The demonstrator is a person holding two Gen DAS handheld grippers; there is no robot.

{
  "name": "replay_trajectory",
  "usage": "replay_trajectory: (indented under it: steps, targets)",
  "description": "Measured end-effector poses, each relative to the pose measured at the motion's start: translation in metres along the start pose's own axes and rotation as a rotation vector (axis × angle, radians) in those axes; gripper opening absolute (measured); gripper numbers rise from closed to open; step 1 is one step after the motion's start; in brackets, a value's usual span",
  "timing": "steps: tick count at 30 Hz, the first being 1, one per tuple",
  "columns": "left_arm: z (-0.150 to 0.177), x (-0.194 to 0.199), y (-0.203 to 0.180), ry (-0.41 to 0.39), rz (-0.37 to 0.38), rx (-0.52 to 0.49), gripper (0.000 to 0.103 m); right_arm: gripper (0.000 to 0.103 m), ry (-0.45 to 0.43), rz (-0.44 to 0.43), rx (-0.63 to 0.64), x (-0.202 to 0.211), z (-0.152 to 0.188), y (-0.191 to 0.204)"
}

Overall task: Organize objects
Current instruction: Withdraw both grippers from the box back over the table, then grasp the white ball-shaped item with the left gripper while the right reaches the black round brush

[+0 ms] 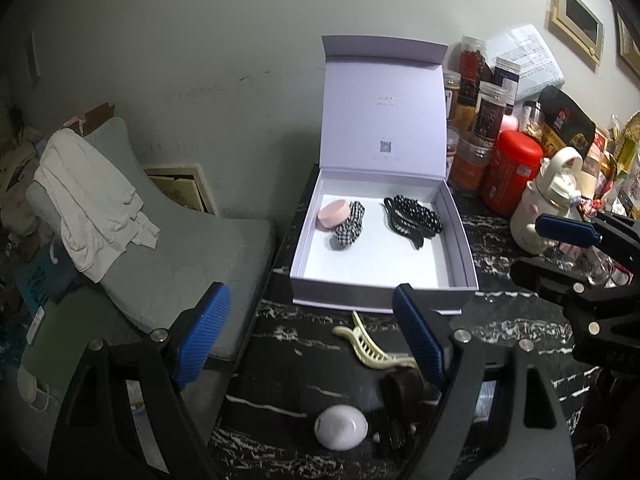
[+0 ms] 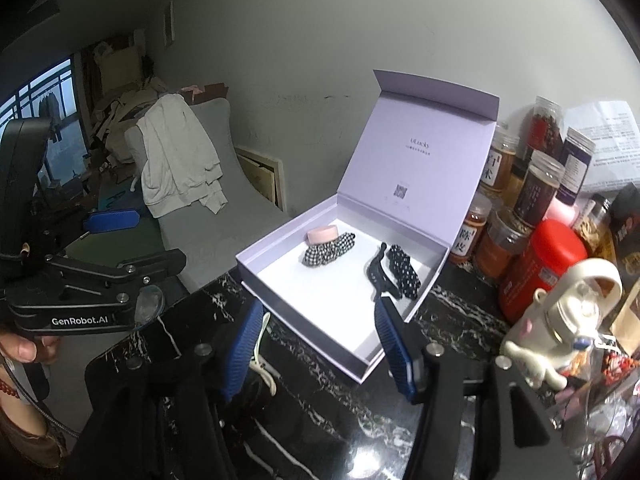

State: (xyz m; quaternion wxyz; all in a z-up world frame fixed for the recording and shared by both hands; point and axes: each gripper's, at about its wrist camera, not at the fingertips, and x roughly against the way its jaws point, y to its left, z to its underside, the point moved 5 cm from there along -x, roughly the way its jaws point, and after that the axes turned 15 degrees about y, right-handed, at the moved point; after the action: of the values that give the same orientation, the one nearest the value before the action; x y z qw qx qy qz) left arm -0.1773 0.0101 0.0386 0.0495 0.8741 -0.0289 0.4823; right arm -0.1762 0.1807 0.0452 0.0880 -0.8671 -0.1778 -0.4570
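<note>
The left tool (image 1: 312, 332) is open, with nothing between its blue pads. Just ahead of it sits an open box (image 1: 384, 292) on the dark surface (image 1: 520, 316). A pink tin (image 1: 333, 213), a checked scrunchie (image 1: 349, 225) and a dotted clip (image 1: 414, 216) lie inside. A cream clip (image 1: 370, 346) lies between the pads and the box. A white puck (image 1: 340, 427) lies under the tool.
</note>
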Motion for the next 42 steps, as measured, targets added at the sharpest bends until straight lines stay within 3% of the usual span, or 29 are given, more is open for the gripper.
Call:
replay_trajectory:
  steps: [20,32,36,42]
  targets:
    - [0.07,-0.017,-0.006,0.065,0.025,-0.016,0.083,0.06,0.06,-0.049,-0.004,-0.019,0.059,0.029]
    - [0.099,-0.041,-0.003,0.116,0.035,-0.007,0.083,0.06,0.115,-0.06,-0.004,-0.043,0.08,0.041]
    - [0.107,-0.05,-0.003,0.138,-0.009,-0.027,0.083,0.06,0.099,-0.063,0.001,-0.048,0.084,0.048]
    - [0.117,-0.063,-0.002,0.173,0.016,-0.037,0.083,0.06,0.143,-0.102,0.012,-0.066,0.088,0.058]
